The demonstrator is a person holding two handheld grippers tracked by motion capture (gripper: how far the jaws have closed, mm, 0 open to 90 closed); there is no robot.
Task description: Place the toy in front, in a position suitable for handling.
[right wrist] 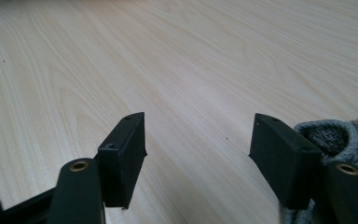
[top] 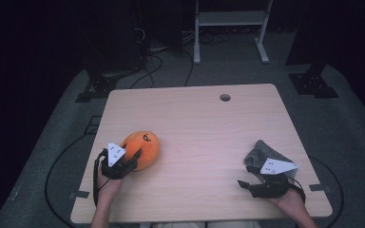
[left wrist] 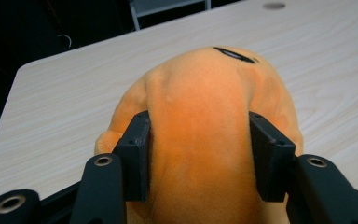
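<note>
Left claw (top: 134, 156): clamped on the orange plush toy (top: 143, 148); its two black pads press into the soft body from both sides, and the fabric bulges up between them, as the left gripper view shows (left wrist: 199, 154).
Left claw position: near-left part of the counter (top: 195, 133), reaching away from the person toward the toy's near end, with the grey three-cornered plate on top of it.
Left hand (top: 108, 183): comes in from the near edge, wrapped around the claw's body; a black cable loops off the counter's left edge.
Orange plush toy: lies on the counter in the near-left area, rounded, with a dark stitched mark (left wrist: 234, 54) on its far upper side; its underside rests on the wood.
Right claw (top: 245, 176): jaws stand wide apart with bare wood between them, gripping nothing (right wrist: 198, 158).
Right claw position: near-right part of the counter, pointing left across it, held low over the surface.
Right hand (top: 290, 197): enters at the near-right corner, holding the claw's body.
Grey fuzzy cloth item (top: 264, 152): lies just on the far side of the right claw; in the right gripper view it sits just outside the right-hand jaw (right wrist: 342, 135), whether touching it I cannot tell.
Counter: pale wood, with a round hole (top: 225, 97) near its far edge.
Toy and cloth item: well apart, at opposite sides.
</note>
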